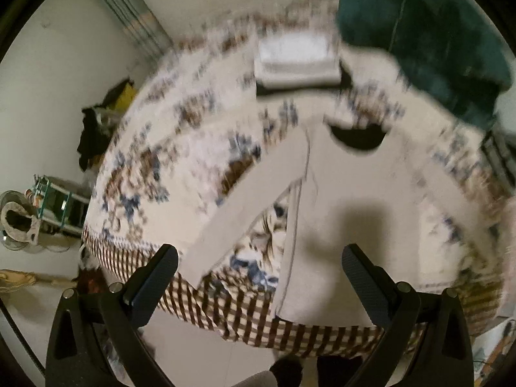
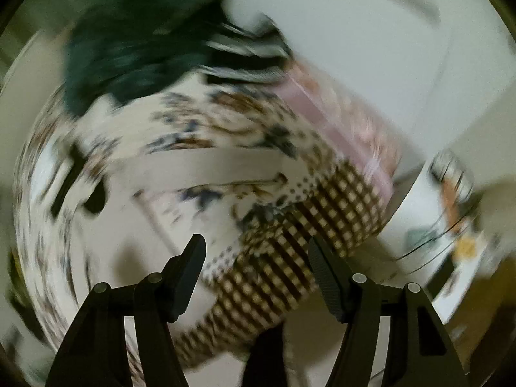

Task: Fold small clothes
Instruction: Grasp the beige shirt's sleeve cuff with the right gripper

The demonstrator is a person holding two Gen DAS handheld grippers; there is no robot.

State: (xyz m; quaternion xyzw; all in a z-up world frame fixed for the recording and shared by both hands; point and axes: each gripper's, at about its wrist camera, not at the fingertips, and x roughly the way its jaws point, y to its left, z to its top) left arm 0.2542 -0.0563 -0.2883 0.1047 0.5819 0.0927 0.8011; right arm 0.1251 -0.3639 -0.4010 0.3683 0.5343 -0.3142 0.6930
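A beige long-sleeved top [image 1: 348,193] lies spread flat on the patterned bedspread [image 1: 167,174], neck hole away from me, one sleeve [image 1: 245,203] angled down to the left. My left gripper [image 1: 258,264] is open and empty above the top's lower hem. In the blurred right wrist view the same top [image 2: 135,225] lies at left with a sleeve [image 2: 206,161] stretched across. My right gripper [image 2: 258,258] is open and empty above the bed's checked edge.
A folded white garment [image 1: 296,61] sits at the far side of the bed. A dark green garment [image 1: 429,38] lies at the far right, and it also shows in the right wrist view [image 2: 135,38]. A striped item [image 2: 251,61] and pink cloth [image 2: 338,122] lie beyond. Clutter stands on the floor at left [image 1: 48,206].
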